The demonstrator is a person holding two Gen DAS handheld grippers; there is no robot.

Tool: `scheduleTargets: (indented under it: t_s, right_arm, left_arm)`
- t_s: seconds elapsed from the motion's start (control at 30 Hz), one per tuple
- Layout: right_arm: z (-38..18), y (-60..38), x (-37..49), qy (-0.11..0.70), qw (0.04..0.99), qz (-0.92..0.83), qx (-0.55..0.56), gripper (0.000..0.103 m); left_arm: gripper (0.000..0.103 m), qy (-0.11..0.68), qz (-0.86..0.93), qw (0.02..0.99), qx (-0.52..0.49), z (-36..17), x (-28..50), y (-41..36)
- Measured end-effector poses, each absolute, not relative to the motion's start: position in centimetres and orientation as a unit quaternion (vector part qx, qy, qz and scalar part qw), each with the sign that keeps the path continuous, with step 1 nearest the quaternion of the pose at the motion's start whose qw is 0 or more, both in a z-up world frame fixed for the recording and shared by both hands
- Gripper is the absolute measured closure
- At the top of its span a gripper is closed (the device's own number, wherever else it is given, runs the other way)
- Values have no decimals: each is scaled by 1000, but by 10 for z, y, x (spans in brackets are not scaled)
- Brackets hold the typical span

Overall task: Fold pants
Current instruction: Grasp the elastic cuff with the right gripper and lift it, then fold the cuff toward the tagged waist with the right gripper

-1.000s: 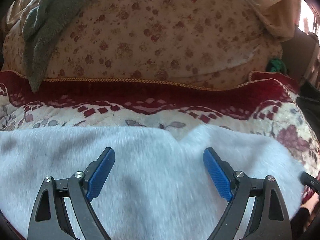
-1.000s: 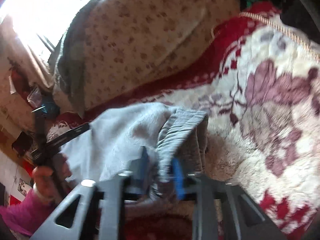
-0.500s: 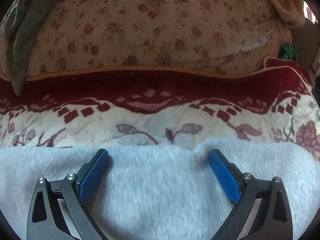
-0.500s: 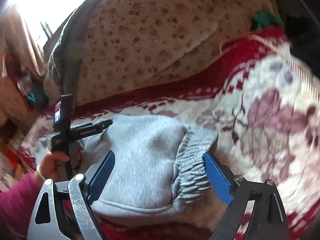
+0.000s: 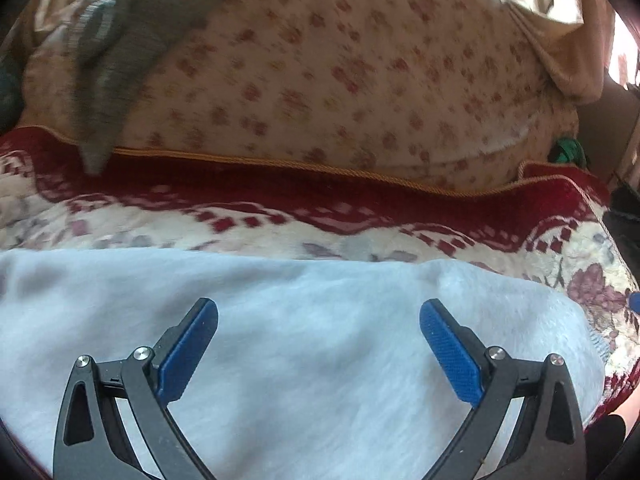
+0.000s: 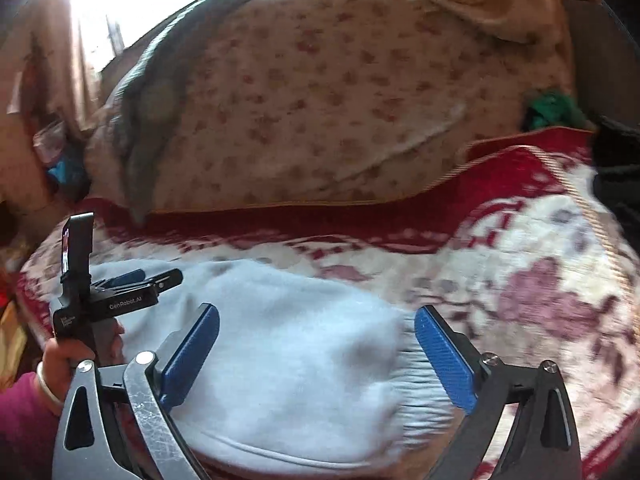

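Observation:
Light grey sweatpants [image 5: 312, 344] lie folded on a red and cream floral blanket [image 5: 360, 236]. In the right wrist view the pants [image 6: 288, 344] show their ribbed waistband at the right end. My left gripper [image 5: 319, 314] is open and empty, just above the grey cloth. My right gripper [image 6: 317, 322] is open and empty, over the waistband end. The left gripper also shows in the right wrist view [image 6: 132, 280], held by a hand over the pants' left end.
A big floral cushion [image 5: 340, 80] rises behind the blanket, with a grey towel [image 5: 120, 52] draped over its left side. A green item [image 6: 552, 110] sits at the cushion's right end. A bright window is at upper left in the right wrist view.
My right gripper opened and let go of the waistband, which now lies on the blanket. My left gripper stayed open and drifted back over the cloth.

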State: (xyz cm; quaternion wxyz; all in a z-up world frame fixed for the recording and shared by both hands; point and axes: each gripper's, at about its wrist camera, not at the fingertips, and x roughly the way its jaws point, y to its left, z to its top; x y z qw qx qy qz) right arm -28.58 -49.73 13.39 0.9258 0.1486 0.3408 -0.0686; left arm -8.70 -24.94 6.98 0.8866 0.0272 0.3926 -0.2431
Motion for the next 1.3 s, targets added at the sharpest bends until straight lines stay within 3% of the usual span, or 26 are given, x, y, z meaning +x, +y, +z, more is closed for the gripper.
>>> scheduleTargets:
  t_s: [0.33,0.67,0.97,1.3]
  right_arm:
    - [77,-410,-202,414,877,115,215,0]
    - [80,-305,-143,451,861,199,128,0]
    - [96,-192,-78,455,842,283,61,0]
    - [99,-68,17,459,815,353,-12,0]
  left_arm:
    - [2,363,-139,921,18,87,-106,-151]
    - [2,364,-30,930,-48,93,-109,-49]
    - [2,364,117,912,-147,92,-103,89]
    - [2,399,111,885,-212,65,-77,135]
